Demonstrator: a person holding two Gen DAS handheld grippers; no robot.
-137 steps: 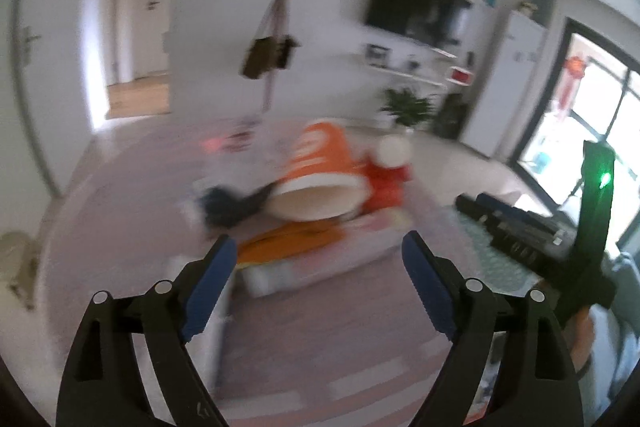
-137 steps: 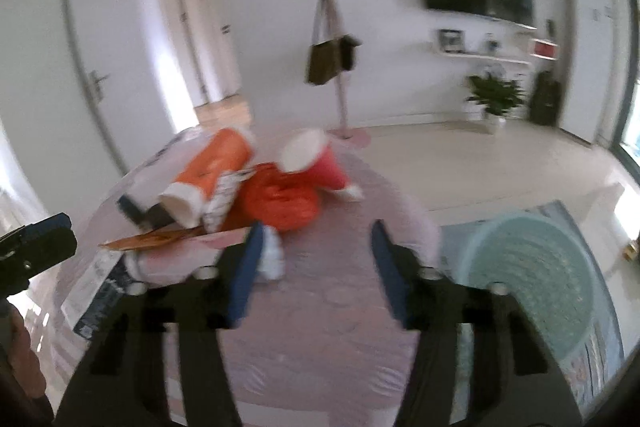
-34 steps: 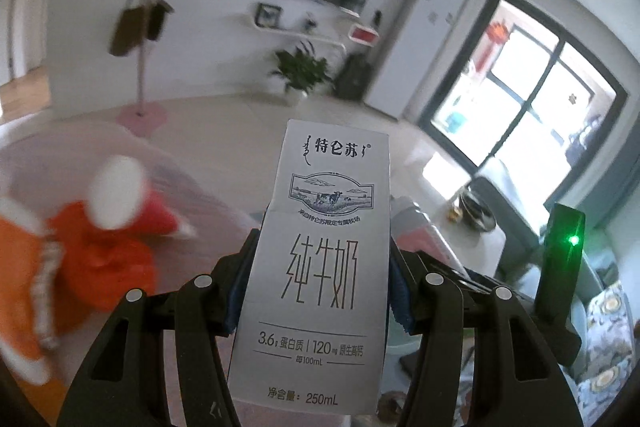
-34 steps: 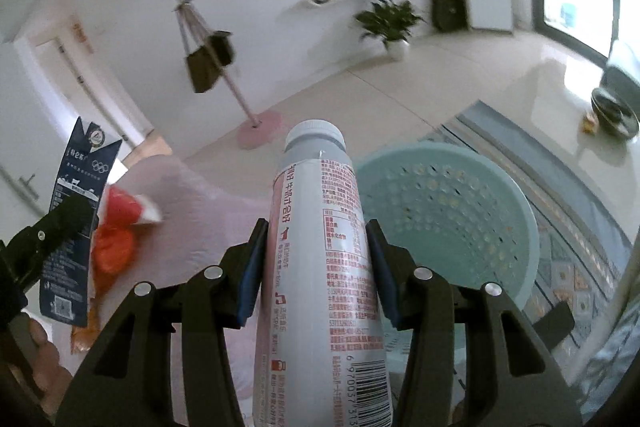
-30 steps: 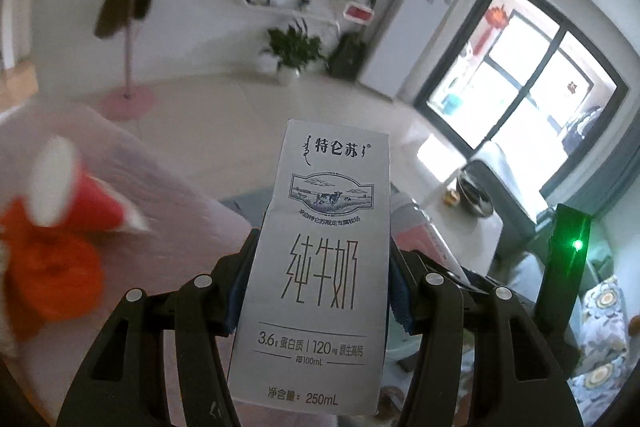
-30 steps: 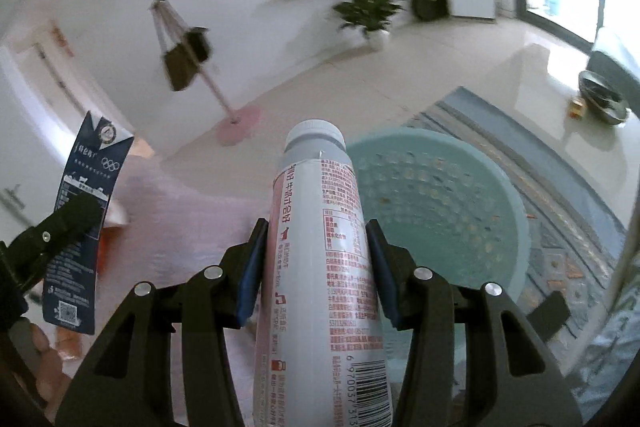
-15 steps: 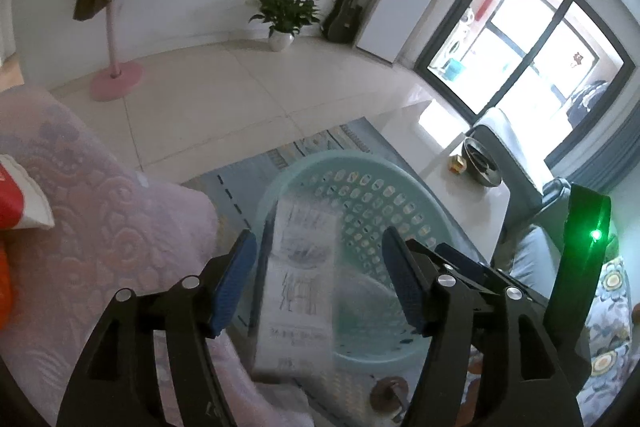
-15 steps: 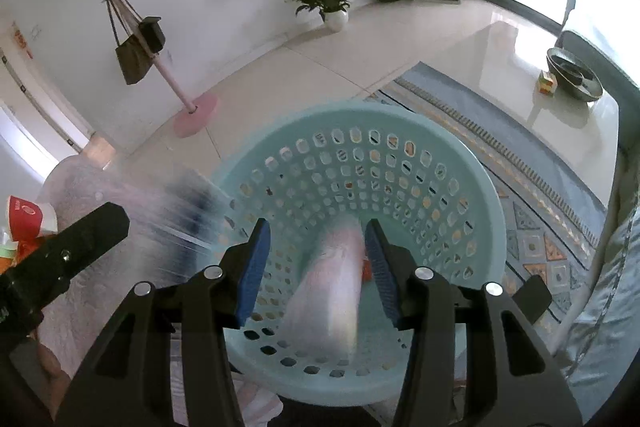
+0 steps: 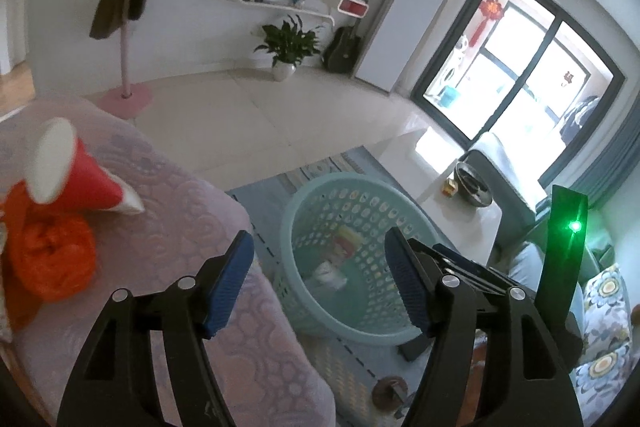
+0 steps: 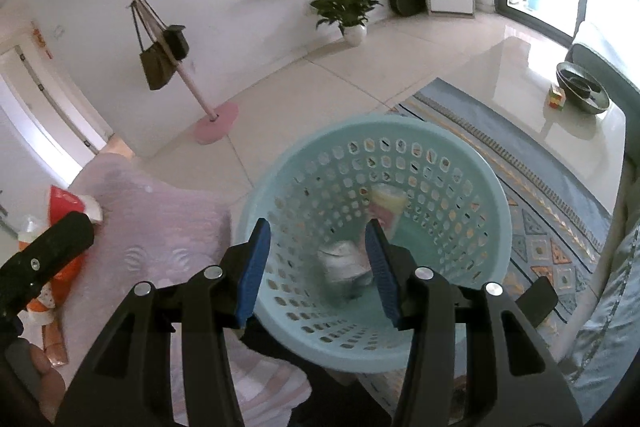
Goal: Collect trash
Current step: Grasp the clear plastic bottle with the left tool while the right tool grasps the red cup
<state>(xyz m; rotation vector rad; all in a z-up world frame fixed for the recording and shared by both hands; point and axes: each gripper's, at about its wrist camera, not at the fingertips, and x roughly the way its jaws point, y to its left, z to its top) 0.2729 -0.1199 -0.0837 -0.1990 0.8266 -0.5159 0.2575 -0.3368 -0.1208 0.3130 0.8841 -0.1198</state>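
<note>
A light teal perforated basket [image 9: 298, 195] [image 10: 472, 163] stands on the floor beside the pink-covered table [image 9: 188, 227] [image 10: 160, 223]. Inside it lie a pale bottle [image 10: 386, 205] [image 9: 346, 239] and a crumpled white carton [image 10: 344, 263] [image 9: 330, 273]. My left gripper [image 9: 318, 277] is open and empty above the table edge and the basket. My right gripper [image 10: 318, 269] is open and empty right over the basket. On the table remain a red paper cup [image 9: 76, 179] [image 10: 66, 203] and an orange plastic bag [image 9: 50, 259].
A patterned blue rug [image 10: 552, 219] lies under the basket. A white coffee table [image 10: 580, 123] with a dark bowl [image 10: 582, 87] stands to the right. A pink coat stand [image 10: 180, 67], a potted plant [image 10: 350, 11] and tiled floor lie beyond.
Both grippers opened over the basket. The milk carton dropped from the left one and the bottle from the right one; both now lie in the basket.
</note>
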